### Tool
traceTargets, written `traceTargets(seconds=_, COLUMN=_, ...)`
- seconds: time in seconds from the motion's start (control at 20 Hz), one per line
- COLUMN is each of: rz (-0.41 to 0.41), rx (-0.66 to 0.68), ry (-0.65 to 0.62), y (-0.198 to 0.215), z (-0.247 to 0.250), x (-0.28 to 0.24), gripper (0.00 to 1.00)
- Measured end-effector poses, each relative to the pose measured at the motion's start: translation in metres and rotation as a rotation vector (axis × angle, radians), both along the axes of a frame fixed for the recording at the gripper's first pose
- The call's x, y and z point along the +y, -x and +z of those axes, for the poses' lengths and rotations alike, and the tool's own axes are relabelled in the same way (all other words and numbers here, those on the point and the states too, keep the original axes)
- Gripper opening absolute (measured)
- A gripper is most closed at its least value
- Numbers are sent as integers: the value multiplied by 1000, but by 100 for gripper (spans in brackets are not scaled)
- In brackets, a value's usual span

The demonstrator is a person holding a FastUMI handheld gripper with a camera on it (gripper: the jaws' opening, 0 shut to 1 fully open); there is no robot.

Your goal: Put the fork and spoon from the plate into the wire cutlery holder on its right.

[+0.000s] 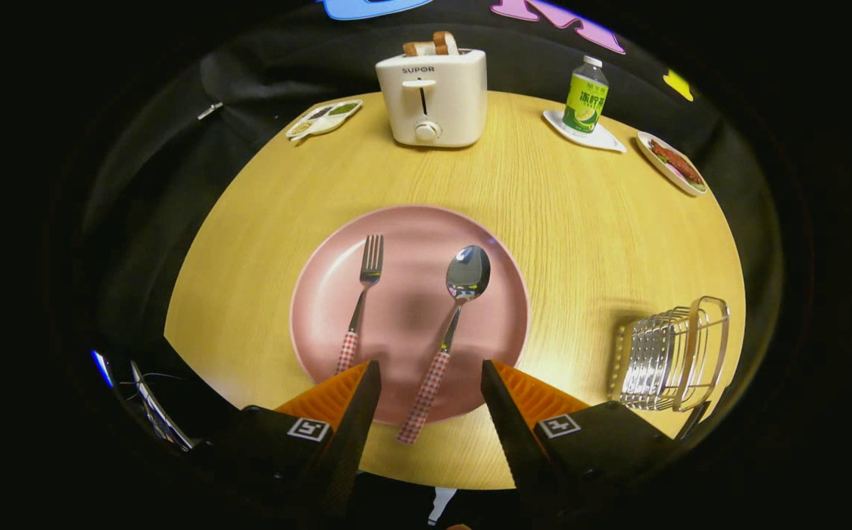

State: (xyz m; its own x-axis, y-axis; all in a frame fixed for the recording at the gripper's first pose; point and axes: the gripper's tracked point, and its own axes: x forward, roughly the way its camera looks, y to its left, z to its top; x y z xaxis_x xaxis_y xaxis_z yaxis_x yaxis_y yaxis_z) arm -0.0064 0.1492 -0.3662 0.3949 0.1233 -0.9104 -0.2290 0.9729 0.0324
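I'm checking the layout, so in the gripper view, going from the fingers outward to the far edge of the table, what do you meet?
Open gripper, spoon handle between its fingers → pink plate → toaster.

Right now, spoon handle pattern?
Red-and-white check, on the spoon lying between the open gripper fingers; gripper view shows it best.

The hand-held gripper (430,375) hangs above the near edge of the desk (588,243), its two fingers (356,401) spread wide apart and gripping nothing. Both fingertips point away from that edge, level with each other.
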Motion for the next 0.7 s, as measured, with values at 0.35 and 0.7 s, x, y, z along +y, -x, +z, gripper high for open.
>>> traceTargets(seconds=0.35, rz=-8, rx=69, ry=28, y=-3, z=-17, x=1, gripper=66)
traceTargets(seconds=0.7, rz=-14, rx=127, ry=1, y=3, z=-23, x=0, gripper=26)
